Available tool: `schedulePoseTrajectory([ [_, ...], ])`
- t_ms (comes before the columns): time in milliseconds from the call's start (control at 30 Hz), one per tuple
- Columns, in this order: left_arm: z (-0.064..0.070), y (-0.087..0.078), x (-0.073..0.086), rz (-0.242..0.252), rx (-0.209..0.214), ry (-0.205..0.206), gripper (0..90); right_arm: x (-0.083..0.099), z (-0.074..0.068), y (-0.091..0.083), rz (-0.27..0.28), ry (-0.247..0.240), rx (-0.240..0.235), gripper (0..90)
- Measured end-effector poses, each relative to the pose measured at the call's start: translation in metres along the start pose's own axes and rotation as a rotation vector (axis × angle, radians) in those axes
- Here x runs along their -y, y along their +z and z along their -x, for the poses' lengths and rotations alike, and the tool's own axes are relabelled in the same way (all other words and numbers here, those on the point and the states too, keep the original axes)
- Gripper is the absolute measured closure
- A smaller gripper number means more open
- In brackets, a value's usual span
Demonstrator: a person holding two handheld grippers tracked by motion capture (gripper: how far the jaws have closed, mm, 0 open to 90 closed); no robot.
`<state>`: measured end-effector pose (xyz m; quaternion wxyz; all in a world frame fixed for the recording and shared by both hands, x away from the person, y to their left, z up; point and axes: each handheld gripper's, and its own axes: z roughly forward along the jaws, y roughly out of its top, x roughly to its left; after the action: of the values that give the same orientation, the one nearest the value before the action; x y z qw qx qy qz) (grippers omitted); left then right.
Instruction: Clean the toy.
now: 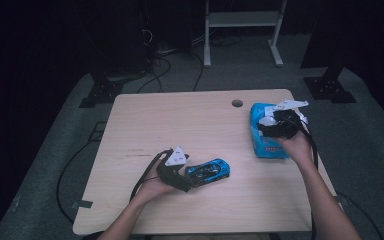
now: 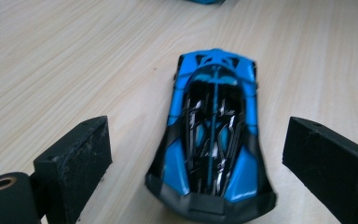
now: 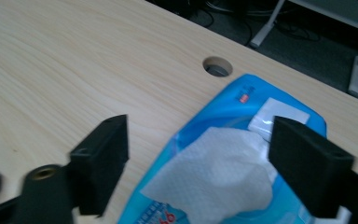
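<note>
A blue and black toy car (image 1: 209,171) (image 2: 212,130) lies on the wooden table (image 1: 180,130), near the front middle. My left gripper (image 1: 192,179) (image 2: 200,154) is open, its jaws standing wide on either side of the car's near end without touching it. At the right edge lies a blue pack of wet wipes (image 1: 265,134) (image 3: 233,172), with a white wipe (image 3: 214,177) sticking out of its top. Over that pack my right gripper (image 1: 275,120) (image 3: 198,163) hangs open, its jaws spread either side of the white wipe.
A round cable hole (image 1: 237,103) (image 3: 217,66) sits in the table near its far edge. Cables trail from both grippers off the table. Behind the table stand a white frame (image 1: 242,30) and black stand bases (image 1: 330,87) on the grey floor.
</note>
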<state>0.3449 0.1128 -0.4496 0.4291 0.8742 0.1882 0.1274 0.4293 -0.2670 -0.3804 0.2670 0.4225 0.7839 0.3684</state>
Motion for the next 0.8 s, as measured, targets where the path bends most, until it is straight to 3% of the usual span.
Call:
schedulePoseTrajectory([
  [200,-0.001,0.001,0.002,-0.008,0.006,-0.001,7.2,0.013,0.009,0.017,-0.043,0.035,0.009,22.4],
  [367,-0.001,0.001,0.002,-0.008,-0.002,0.001,7.2,0.018,0.013,0.027,-0.08,0.044,0.024,29.3],
  [400,-0.001,0.001,0.001,-0.007,-0.016,0.007,7.2,0.019,0.014,0.028,-0.078,0.037,0.034,39.2],
  [533,-0.002,-0.001,0.001,0.0,-0.03,0.0,7.2,0.022,0.019,0.029,-0.092,0.051,0.036,53.2],
  [567,-0.002,-0.001,0.001,0.0,-0.03,0.0,7.2,0.022,0.019,0.029,-0.092,0.051,0.036,53.2],
  [600,-0.002,-0.002,0.001,0.002,-0.036,0.003,7.2,0.023,0.021,0.027,-0.093,0.05,0.034,67.3],
  [633,-0.002,-0.002,0.001,0.002,-0.036,0.003,7.2,0.023,0.021,0.027,-0.093,0.05,0.034,67.3],
  [667,-0.002,-0.002,0.002,-0.004,-0.035,0.007,7.2,0.023,0.024,0.023,-0.088,0.052,0.039,77.9],
  [800,-0.003,-0.002,0.003,-0.009,-0.048,0.005,7.2,0.023,0.026,0.015,-0.062,0.043,0.036,84.4],
])
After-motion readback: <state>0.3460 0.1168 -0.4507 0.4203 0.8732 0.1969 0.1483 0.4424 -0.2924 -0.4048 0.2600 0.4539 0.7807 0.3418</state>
